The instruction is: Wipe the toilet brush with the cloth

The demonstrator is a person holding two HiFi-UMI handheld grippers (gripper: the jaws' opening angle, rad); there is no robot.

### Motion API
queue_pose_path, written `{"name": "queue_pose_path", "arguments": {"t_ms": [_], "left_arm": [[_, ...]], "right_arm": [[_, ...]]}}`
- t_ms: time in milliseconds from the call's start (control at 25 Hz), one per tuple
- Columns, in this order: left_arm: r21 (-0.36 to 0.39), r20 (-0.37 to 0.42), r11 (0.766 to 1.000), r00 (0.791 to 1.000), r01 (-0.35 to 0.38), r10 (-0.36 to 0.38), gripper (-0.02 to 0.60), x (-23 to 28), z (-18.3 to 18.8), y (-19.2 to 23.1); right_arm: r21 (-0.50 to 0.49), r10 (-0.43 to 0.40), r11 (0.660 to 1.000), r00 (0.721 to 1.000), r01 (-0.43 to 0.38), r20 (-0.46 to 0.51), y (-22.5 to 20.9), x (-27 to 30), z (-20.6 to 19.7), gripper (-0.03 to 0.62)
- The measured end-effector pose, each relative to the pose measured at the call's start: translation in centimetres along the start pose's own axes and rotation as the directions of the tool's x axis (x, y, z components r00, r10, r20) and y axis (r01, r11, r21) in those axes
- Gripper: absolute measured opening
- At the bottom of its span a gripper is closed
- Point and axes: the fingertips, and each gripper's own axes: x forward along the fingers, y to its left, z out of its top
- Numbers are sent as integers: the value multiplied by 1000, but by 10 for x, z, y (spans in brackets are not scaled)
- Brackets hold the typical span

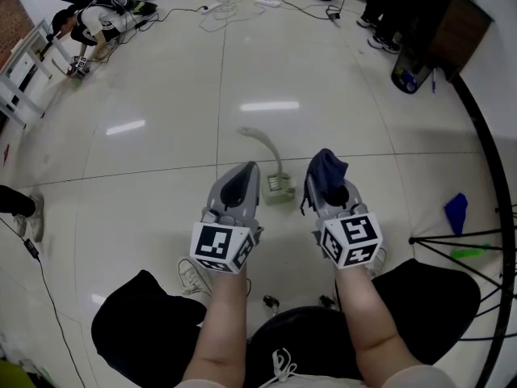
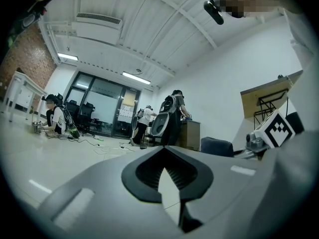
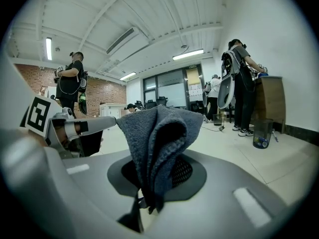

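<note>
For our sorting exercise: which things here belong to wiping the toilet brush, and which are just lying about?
Job: toilet brush, cloth, right gripper gripping it, left gripper empty.
Lying about: cables, blue item, bin.

Head camera looks steeply down at the floor (image 1: 145,184); both gripper cameras skim low across it

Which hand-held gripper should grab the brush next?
Left. The left hand-held gripper is empty, beside the toilet brush on the floor; the right hand-held gripper holds the cloth.
</note>
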Motion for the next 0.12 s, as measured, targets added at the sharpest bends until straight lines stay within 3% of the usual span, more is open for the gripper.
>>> {"name": "queue_pose_path", "arguments": {"t_ms": [120], "left_arm": [[3,-4,1000,1000,-2,2,6,0,0,2]], "right_arm": [[8,-3,1000,1000,3,3,-1,2,0,66]]}}
